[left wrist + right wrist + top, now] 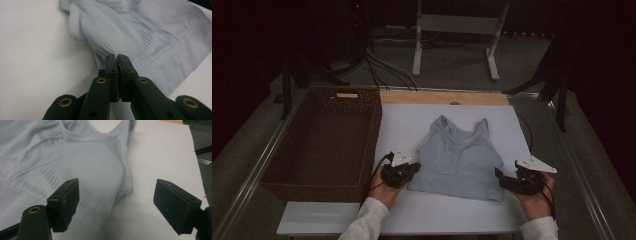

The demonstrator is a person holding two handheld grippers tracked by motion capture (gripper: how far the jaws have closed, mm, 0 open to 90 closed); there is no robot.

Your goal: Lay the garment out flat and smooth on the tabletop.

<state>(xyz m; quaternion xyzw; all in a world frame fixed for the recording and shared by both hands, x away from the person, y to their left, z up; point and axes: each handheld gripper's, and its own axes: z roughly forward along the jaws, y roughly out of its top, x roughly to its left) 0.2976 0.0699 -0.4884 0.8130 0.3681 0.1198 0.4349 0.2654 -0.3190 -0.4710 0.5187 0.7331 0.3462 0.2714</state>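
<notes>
Gripping one top (458, 157): left tool (117, 57).

High view: we look forward and down over the whole white board (412, 215).
Gripper views: close, low; we share the top (140, 27) between them.
</notes>
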